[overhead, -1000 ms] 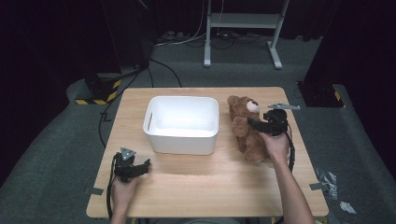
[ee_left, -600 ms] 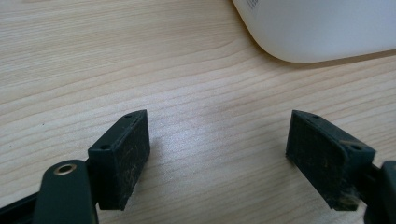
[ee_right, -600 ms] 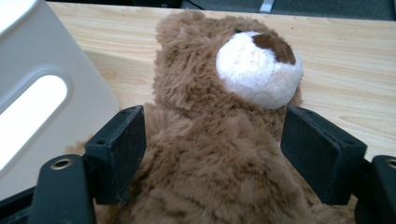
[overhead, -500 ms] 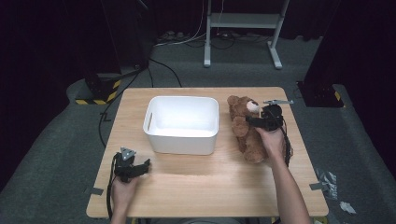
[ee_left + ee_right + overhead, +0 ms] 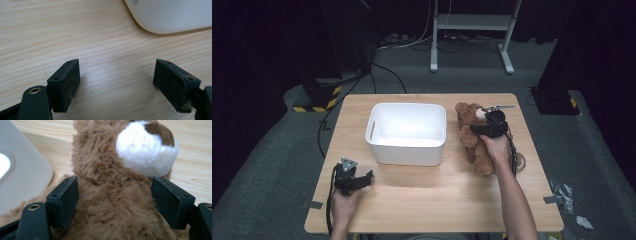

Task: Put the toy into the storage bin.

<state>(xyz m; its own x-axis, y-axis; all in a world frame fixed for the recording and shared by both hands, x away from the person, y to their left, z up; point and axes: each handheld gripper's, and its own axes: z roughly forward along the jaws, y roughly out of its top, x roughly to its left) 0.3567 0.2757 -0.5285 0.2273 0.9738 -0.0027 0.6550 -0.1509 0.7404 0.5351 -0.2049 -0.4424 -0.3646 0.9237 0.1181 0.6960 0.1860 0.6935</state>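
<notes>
In the high view, one pale wooden bench (image 5: 427,195) carries one white rectangular plastic tub (image 5: 407,133) and one brown plush teddy bear (image 5: 472,137), which lies just right of the tub on the bench's right half, its head toward the far edge. Two grippers are in sight: the right gripper (image 5: 484,129) sits over the bear's upper body, held by the person's right hand (image 5: 496,146), with its black cable trailing down along the forearm; the left gripper (image 5: 362,178) rests low at the near-left part of the bench, held by the left hand (image 5: 343,202), well apart from the bear and near the tub's front corner. In the left gripper view, its two black jaws stand wide apart over bare wood, with nothing between them, and one rounded corner of the tub (image 5: 170,15) shows at the upper right. In the right gripper view, the two jaws are spread wide on either side of the bear (image 5: 117,202) at its neck, below the white muzzle, not pressed into the fur; the tub's wall (image 5: 22,172) lies at the left.
</notes>
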